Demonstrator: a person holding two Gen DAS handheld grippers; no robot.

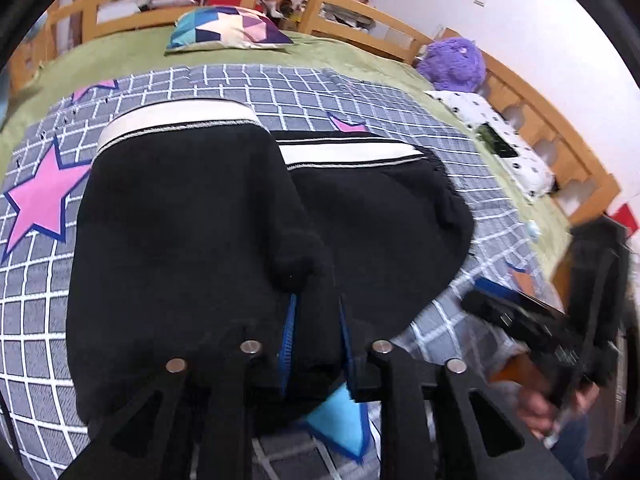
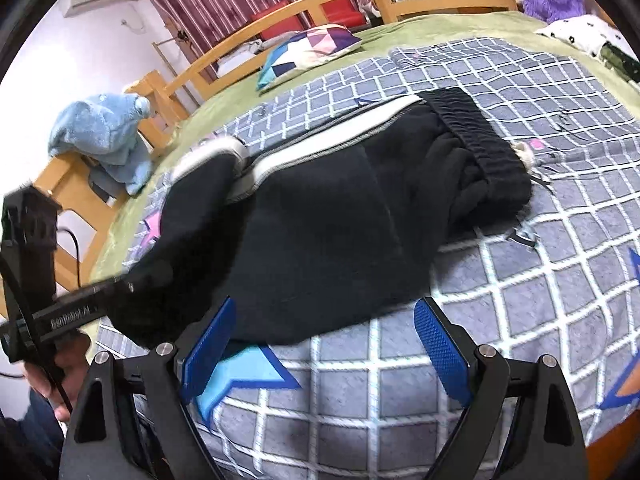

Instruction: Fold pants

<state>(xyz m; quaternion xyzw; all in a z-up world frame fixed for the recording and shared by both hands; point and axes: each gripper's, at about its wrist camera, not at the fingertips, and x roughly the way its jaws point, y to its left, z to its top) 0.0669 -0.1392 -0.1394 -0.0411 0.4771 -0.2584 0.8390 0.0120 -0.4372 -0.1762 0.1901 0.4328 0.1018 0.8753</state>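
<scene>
Black pants (image 1: 192, 216) with a white side stripe (image 1: 344, 152) lie on the checked blanket, one part folded over the other. My left gripper (image 1: 318, 300) is shut on a bunch of the black cloth at the near edge, and the fabric fills the gap between its blue pads (image 1: 291, 340). In the right wrist view the pants (image 2: 340, 220) stretch from the elastic waistband (image 2: 476, 136) to the left, where the left gripper (image 2: 120, 284) meets the cloth. My right gripper (image 2: 324, 348) stands open just in front of the pants' near edge, with only blanket between its pads (image 2: 440, 352).
A grey checked blanket (image 2: 520, 280) with star patches covers a green bed (image 1: 320, 52) with wooden rails (image 1: 400, 28). A patterned pillow (image 1: 228, 28), a purple plush (image 1: 452, 64), a blue plush (image 2: 104, 136) and a spotted white cloth (image 1: 500, 136) lie around the edges. The blurred right gripper (image 1: 484, 294) is held at the right.
</scene>
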